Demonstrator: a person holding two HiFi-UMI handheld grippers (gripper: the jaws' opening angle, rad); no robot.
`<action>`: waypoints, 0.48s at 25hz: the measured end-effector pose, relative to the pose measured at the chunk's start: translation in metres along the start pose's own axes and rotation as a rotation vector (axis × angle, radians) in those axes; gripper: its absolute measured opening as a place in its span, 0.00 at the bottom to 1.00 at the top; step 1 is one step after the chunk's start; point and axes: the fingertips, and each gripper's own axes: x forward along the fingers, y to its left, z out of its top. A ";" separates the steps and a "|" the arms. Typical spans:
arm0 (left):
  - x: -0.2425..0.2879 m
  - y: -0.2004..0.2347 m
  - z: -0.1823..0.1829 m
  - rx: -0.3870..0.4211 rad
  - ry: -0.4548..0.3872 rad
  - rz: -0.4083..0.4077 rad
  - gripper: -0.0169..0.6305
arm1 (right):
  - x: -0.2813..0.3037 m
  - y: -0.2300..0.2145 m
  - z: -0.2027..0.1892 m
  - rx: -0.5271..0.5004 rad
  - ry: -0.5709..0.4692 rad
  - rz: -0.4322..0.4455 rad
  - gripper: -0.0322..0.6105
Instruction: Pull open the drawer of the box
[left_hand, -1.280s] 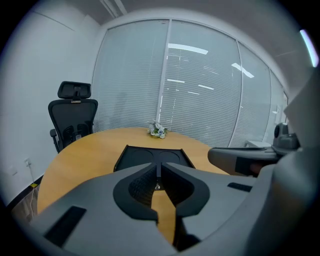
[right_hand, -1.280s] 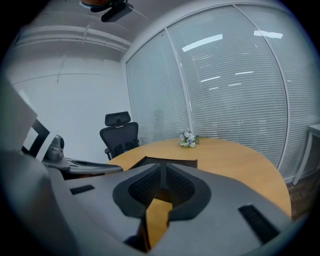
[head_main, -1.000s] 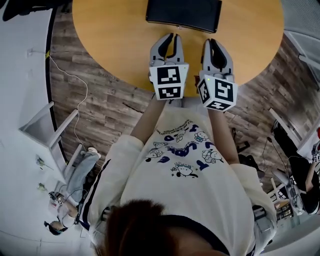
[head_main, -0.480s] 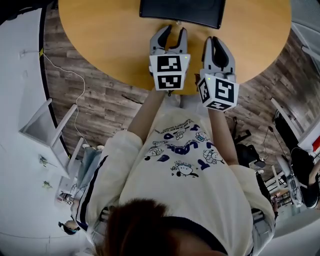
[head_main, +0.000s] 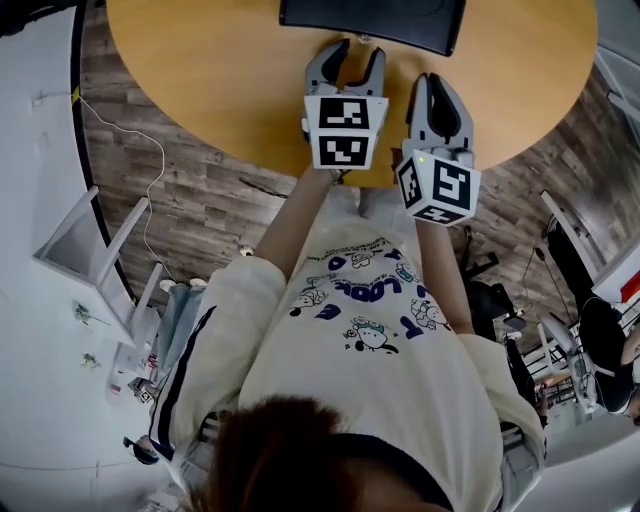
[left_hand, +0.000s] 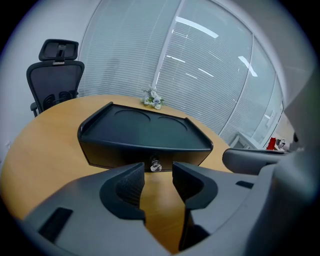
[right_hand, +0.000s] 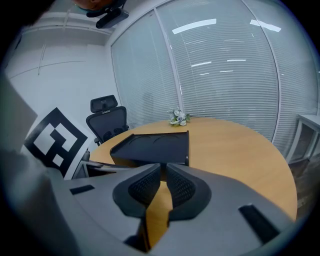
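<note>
The black box (head_main: 372, 20) stands at the far side of the round wooden table (head_main: 220, 80). In the left gripper view its front face (left_hand: 145, 150) carries a small clear knob (left_hand: 155, 165). My left gripper (head_main: 358, 50) points at that front; its jaws are opening, and the knob sits just beyond its fingertips (left_hand: 132, 182) with nothing between them. My right gripper (head_main: 432, 82) hovers beside it to the right, a little further back, jaws shut and empty. From the right gripper view (right_hand: 164, 170) the box (right_hand: 152, 147) lies ahead and slightly left.
A small bunch of flowers (left_hand: 152, 100) sits on the table behind the box. A black office chair (left_hand: 55, 75) stands at the far left, in front of a glass wall with blinds. The left gripper's marker cube (right_hand: 55, 142) is close on my right gripper's left.
The left gripper has moved forward toward the box front and its jaws have spread from shut to wide. The right gripper has stayed almost in place.
</note>
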 end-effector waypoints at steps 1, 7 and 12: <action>0.001 0.000 -0.001 -0.002 0.002 0.001 0.28 | 0.000 0.001 -0.001 0.002 0.002 0.002 0.11; 0.008 0.001 -0.006 0.008 0.039 0.007 0.28 | 0.000 0.002 -0.009 0.014 0.014 0.008 0.11; 0.015 0.002 -0.010 0.012 0.069 0.017 0.26 | 0.002 0.001 -0.015 0.014 0.030 0.007 0.11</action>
